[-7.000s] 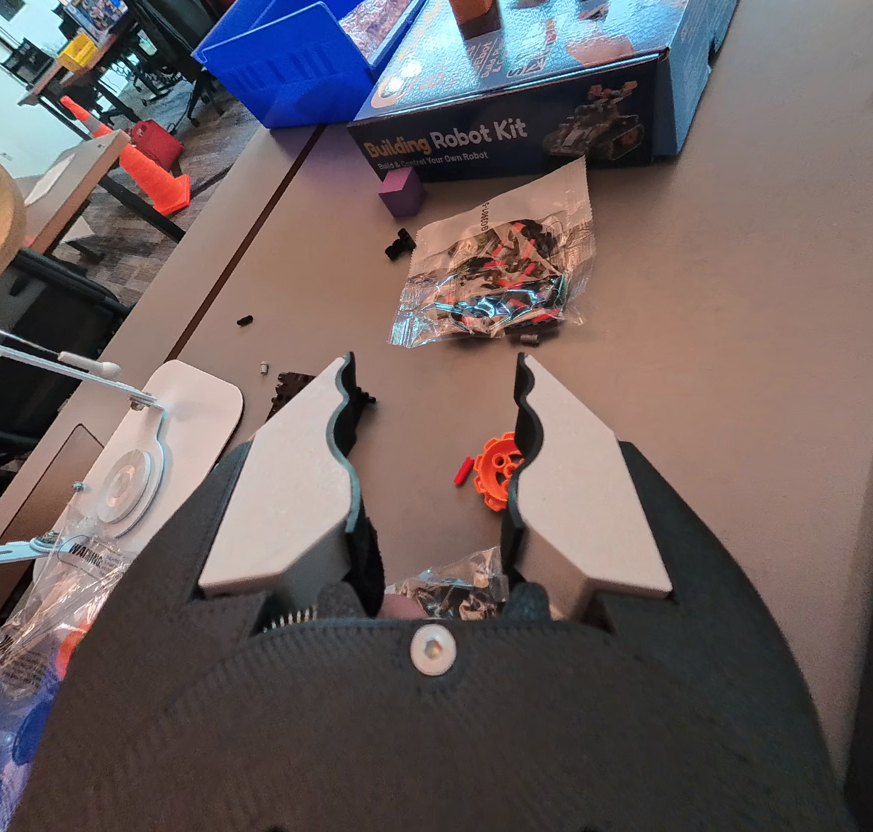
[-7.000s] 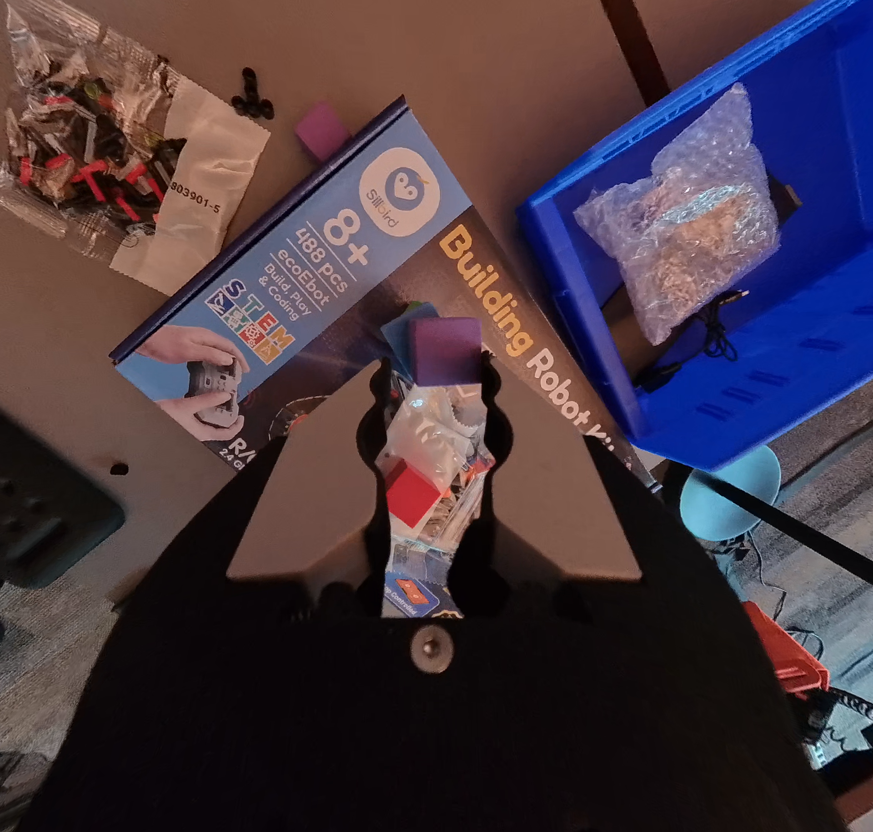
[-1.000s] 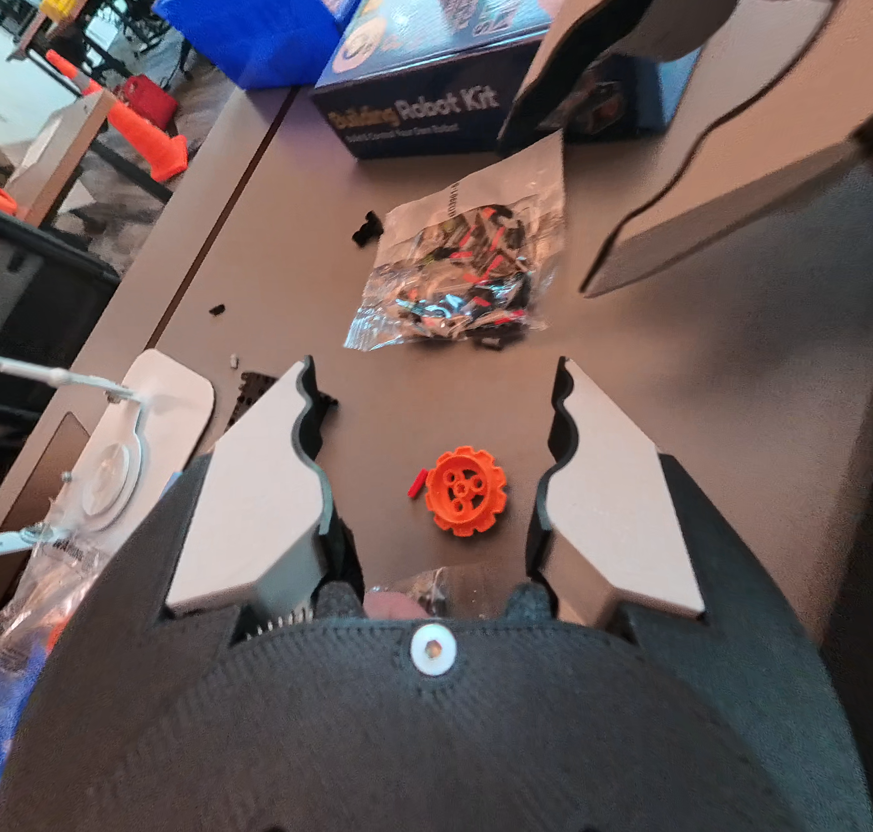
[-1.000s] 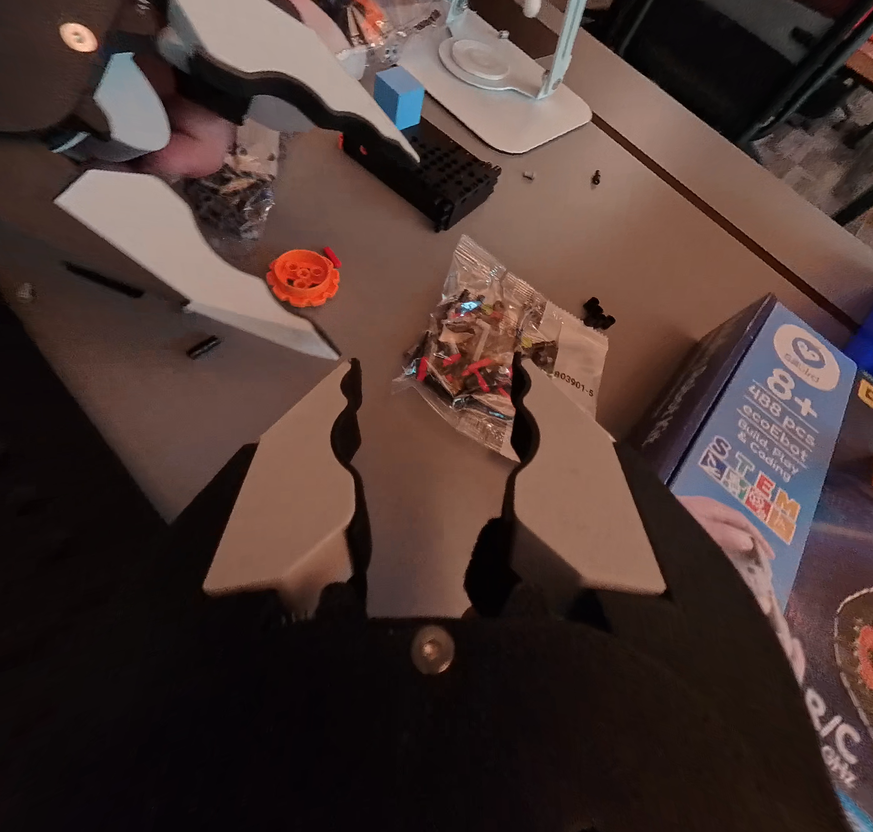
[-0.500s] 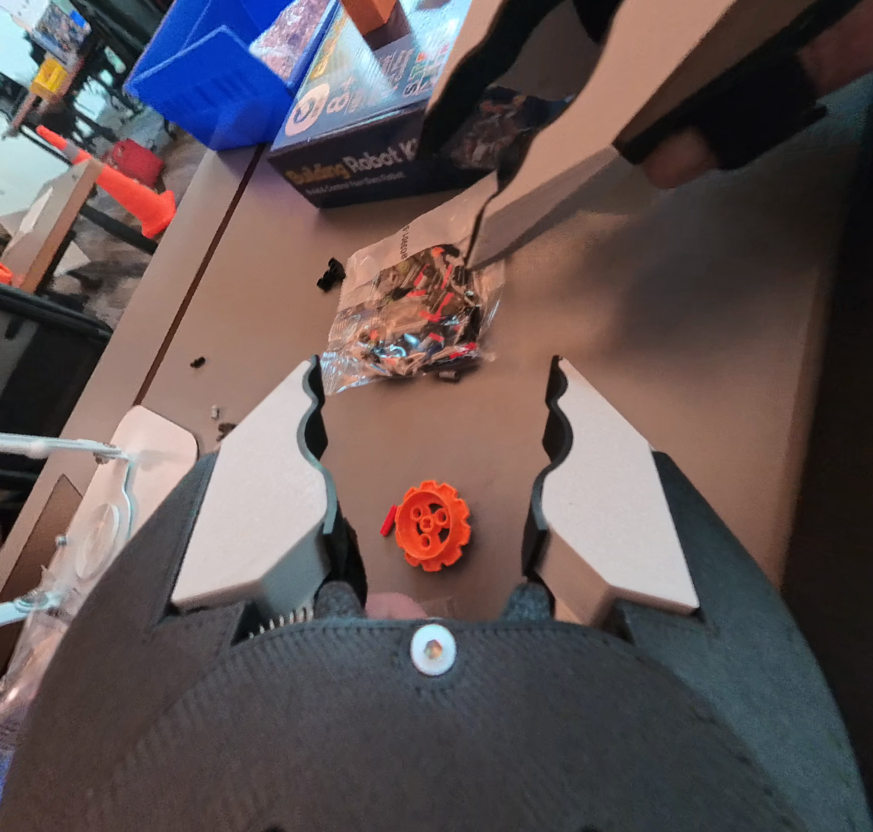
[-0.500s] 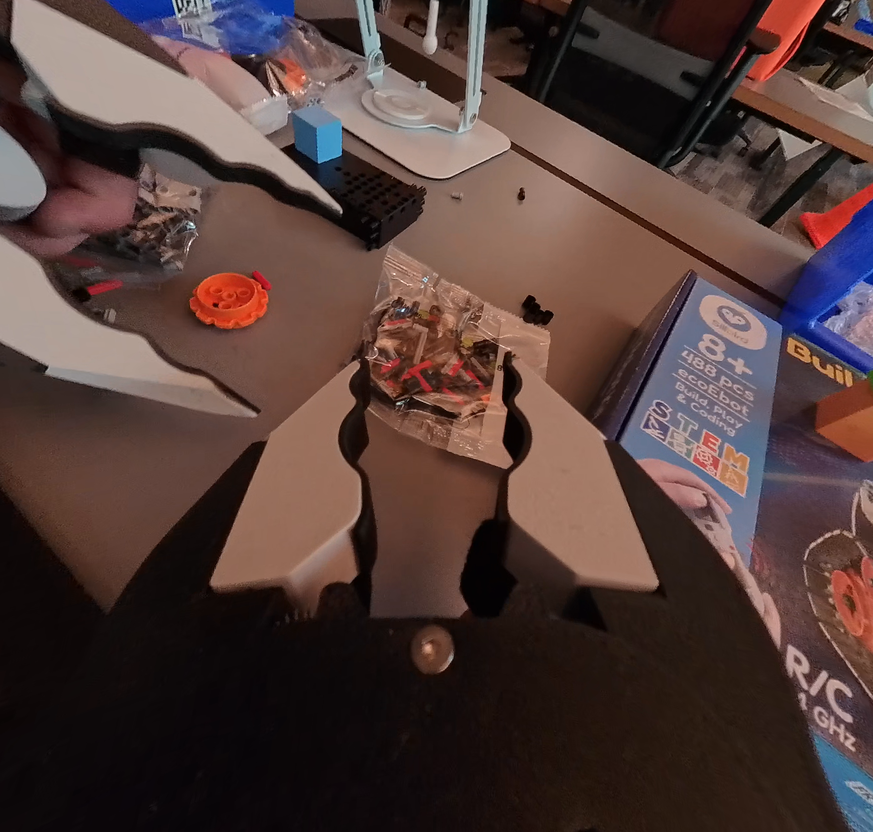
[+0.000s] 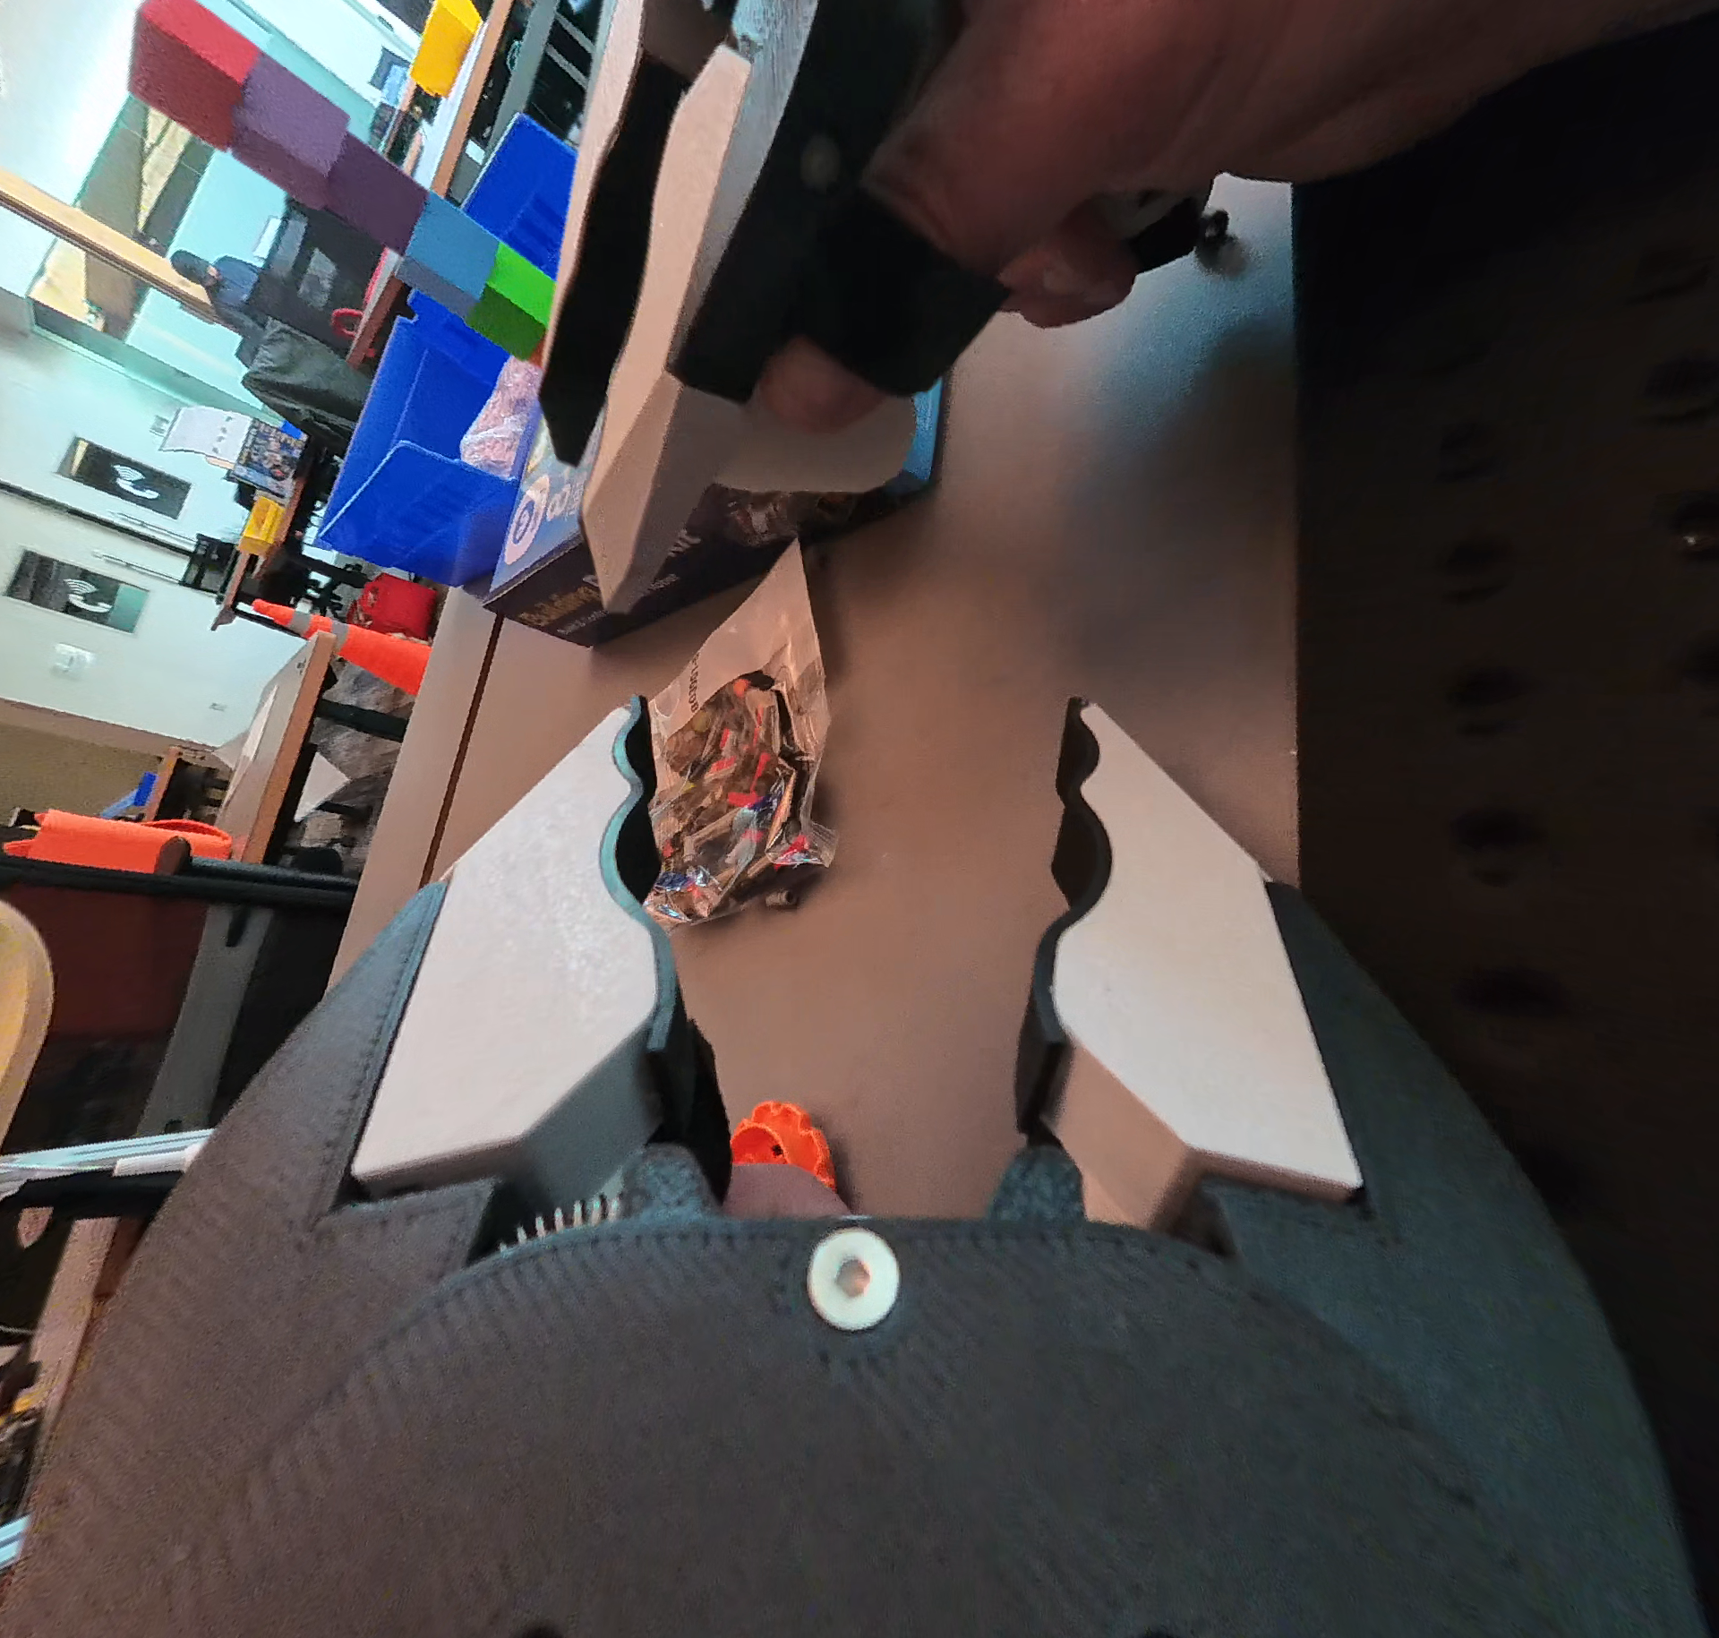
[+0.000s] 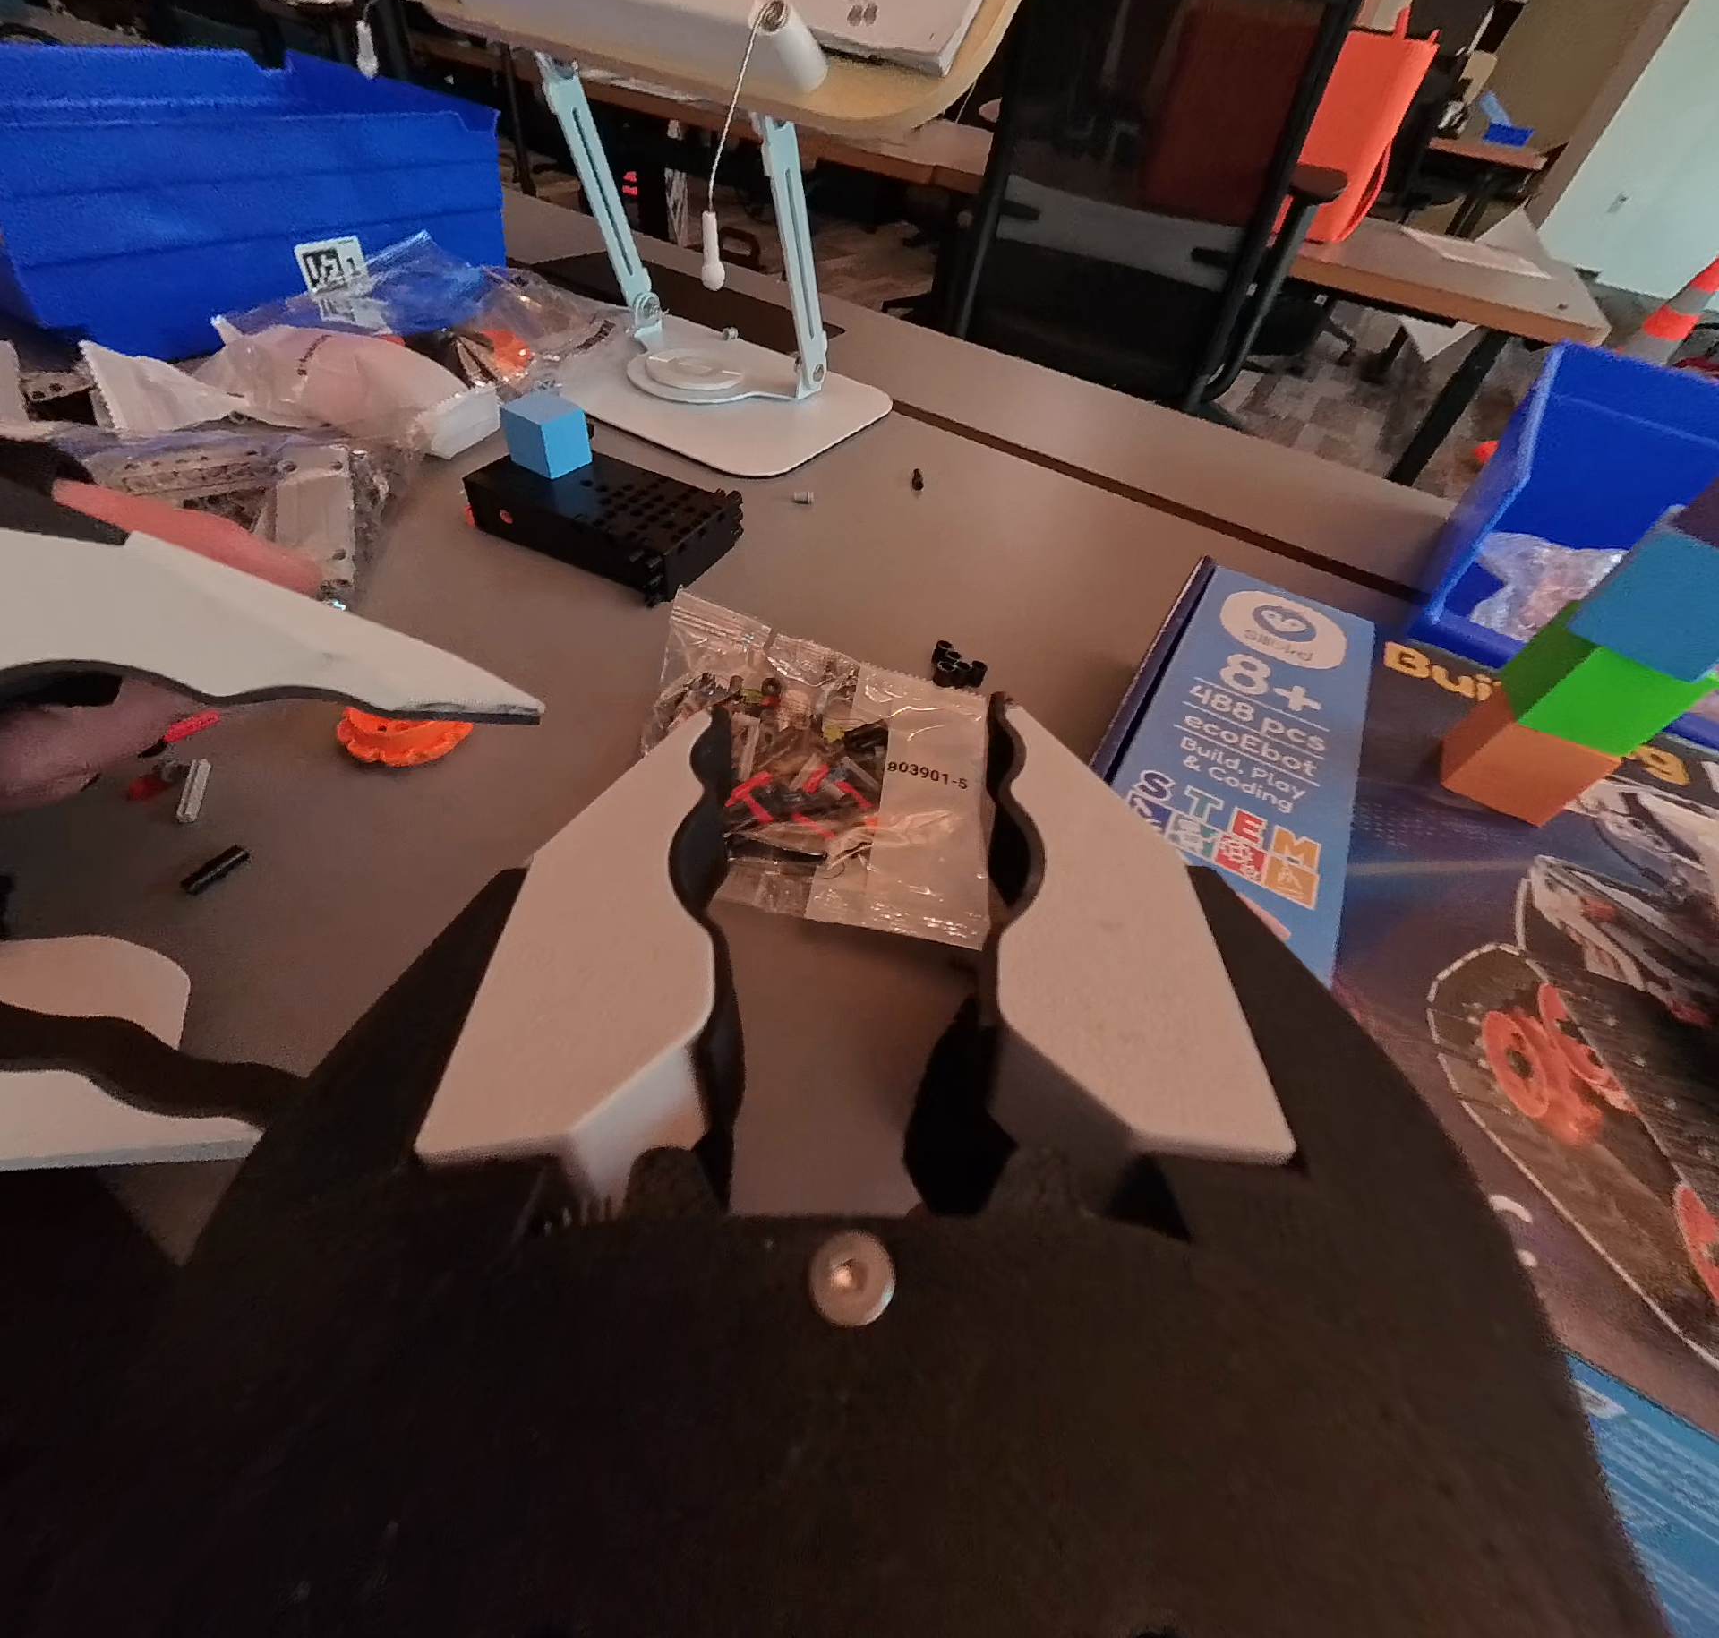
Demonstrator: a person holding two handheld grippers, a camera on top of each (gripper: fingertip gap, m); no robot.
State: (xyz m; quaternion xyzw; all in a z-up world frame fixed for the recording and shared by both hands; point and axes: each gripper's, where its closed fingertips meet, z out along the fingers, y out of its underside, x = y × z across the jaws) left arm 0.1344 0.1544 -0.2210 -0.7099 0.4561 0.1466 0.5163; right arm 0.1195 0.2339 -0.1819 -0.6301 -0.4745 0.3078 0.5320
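My right gripper (image 8: 851, 812) fingers parted, empty, hovering over clear bag of small parts (image 8: 828, 784) lying on tabletop (image 8: 930, 551). Looks light, crinkly, slippery; pinch flat sealed edge. Left gripper (image 7: 851, 858) wide apart, empty, above orange gear (image 7: 779, 1142).

The bag (image 8: 828, 793) is clear, shiny, crinkly plastic, and the box (image 8: 1237, 737) is glossy printed card. The desk (image 8: 930, 560) is smooth and matt, and the fingers (image 8: 605, 933) look like smooth, dull grey plastic on a rough, ribbed black body. The orange gear (image 8: 400, 737) looks like hard plastic.
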